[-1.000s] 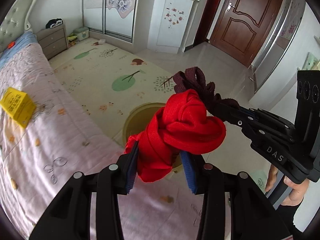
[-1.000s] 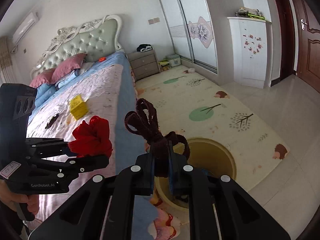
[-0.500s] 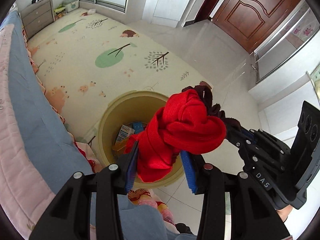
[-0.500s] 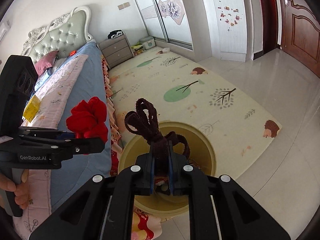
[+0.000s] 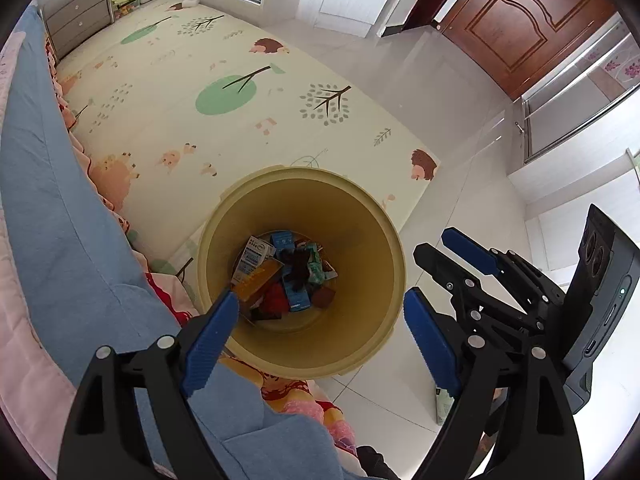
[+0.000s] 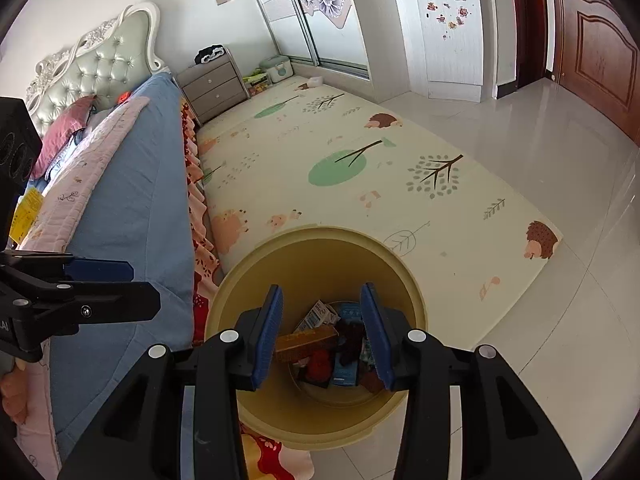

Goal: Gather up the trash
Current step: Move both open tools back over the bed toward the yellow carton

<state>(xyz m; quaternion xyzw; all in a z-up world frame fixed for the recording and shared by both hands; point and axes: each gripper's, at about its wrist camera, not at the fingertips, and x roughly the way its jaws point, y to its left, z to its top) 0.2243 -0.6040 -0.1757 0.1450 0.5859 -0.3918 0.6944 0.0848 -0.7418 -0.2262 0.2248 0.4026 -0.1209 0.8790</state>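
Observation:
A yellow trash bin stands on the floor beside the bed; it also shows in the right wrist view. Inside lie cartons, a red cloth and a dark brown cloth. In the right wrist view the red cloth and the dark cloth lie at the bin's bottom. My left gripper is open and empty above the bin. My right gripper is open and empty above the bin; it shows at the right of the left wrist view.
The bed with a blue sheet and pink quilt is on the left. A yellow box lies on the quilt. A play mat covers the floor. A grey nightstand and a brown door stand at the back.
Both grippers moved over the bin and opened. The red cloth and the dark brown cloth left the jaws and now lie inside the bin.

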